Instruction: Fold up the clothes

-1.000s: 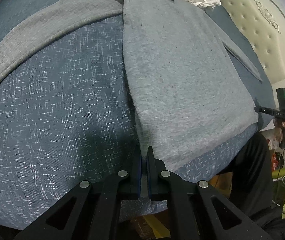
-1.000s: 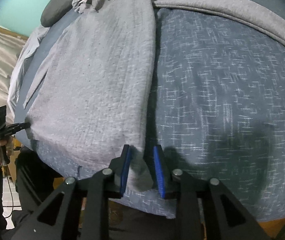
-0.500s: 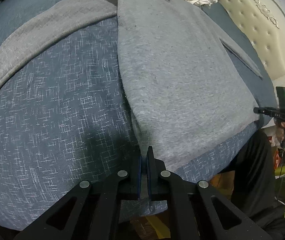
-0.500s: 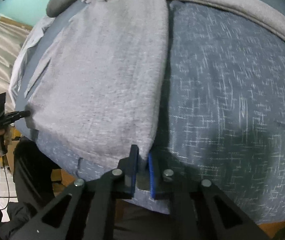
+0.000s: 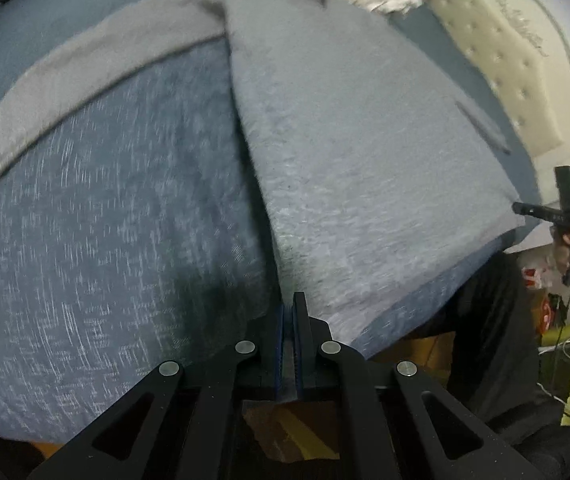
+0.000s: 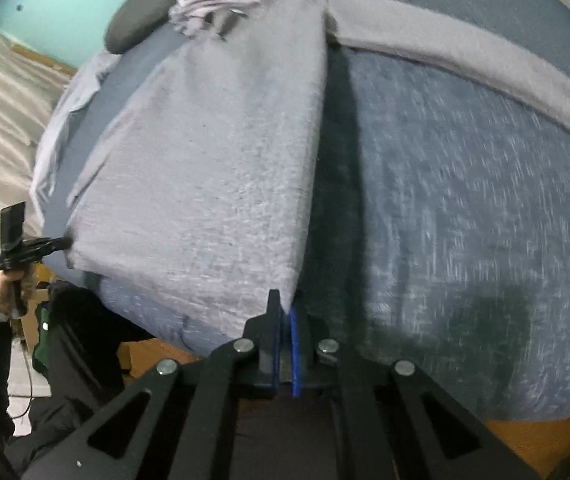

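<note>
Here both claws are pinched tight on the bottom hem of the grey sweatshirt (image 5: 357, 168), one at each lower corner: the left gripper (image 5: 289, 312) has its blue pads closed on the corner nearest its camera, and the right gripper (image 6: 285, 308) is likewise clamped shut on the opposite corner, with cloth caught between the jaws. The step in hand looks like carrying the hem up and forward toward the collar to make a crosswise fold. To do it well, I would lift both corners evenly, keep the hem taut between the hands so the body panel does not sag in the middle, and lay the edge down square to the shoulders before letting go. The garment lies flat on the blue patterned bedspread (image 5: 105, 240), its hem at the near edge of the bed and its neck toward the far side. It is a soft, fleecy grey knit with a smooth body panel, and one long sleeve (image 6: 485, 64) stretches sideways across the bedspread. The other sleeve seems to be tucked along the far side of the body, though blur makes that hard to confirm. The hem corners already stand slightly raised off the bed.
</note>
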Demonstrator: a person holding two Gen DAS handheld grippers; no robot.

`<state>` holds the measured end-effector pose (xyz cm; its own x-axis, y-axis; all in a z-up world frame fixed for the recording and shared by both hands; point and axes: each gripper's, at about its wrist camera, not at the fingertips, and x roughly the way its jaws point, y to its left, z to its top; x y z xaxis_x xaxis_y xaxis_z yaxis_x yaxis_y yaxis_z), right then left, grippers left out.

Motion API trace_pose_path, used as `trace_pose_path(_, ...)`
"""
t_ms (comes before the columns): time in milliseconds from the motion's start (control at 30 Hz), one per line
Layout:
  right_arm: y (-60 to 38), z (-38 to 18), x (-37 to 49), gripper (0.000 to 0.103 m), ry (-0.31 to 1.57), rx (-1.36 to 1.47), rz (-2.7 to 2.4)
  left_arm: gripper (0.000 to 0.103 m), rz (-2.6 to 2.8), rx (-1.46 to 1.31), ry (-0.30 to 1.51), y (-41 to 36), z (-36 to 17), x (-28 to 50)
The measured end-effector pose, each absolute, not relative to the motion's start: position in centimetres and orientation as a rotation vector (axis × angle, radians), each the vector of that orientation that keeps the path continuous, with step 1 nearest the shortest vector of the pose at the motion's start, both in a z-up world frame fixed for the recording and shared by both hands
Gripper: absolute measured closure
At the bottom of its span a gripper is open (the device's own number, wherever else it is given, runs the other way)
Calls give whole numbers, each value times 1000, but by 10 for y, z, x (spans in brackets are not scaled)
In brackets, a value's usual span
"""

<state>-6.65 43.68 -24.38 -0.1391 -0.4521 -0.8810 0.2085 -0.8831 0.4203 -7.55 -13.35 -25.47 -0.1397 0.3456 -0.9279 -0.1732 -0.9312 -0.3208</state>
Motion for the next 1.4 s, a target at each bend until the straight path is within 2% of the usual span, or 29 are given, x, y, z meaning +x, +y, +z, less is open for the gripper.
trace_pose_path(467, 427, -274, -72, 100, -228, 1764, -2073, 99, 2112, -1861, -210, -127, -286, -81)
trace_pose_path(567, 431, -276, -74, 100, -240, 1760, -2080, 96, 2104, -1849, -243, -129, -286, -79)
trace_pose_path(733, 433, -279, -75, 99, -246, 1751, -2087, 83, 2090, -1843, -196, -124, -284, -71)
trace_pose_path(867, 433, -277, -74, 98, -244, 1742, -2085, 81, 2077, -1855, -154, -119, -288, -71)
trace_pose_path(1067, 426, -273, -73, 97, -223, 1742, -2082, 82, 2075, -1855, -149, -112, -296, -74)
trace_pose_path(1133, 423, -273, -73, 97, -205, 1744, -2080, 94, 2083, -1848, -148, -106, -295, -65)
trace_pose_path(1400, 425, -251, -73, 99, -199, 1701, -2088, 99, 2124, -1812, -125, -104, -273, -53)
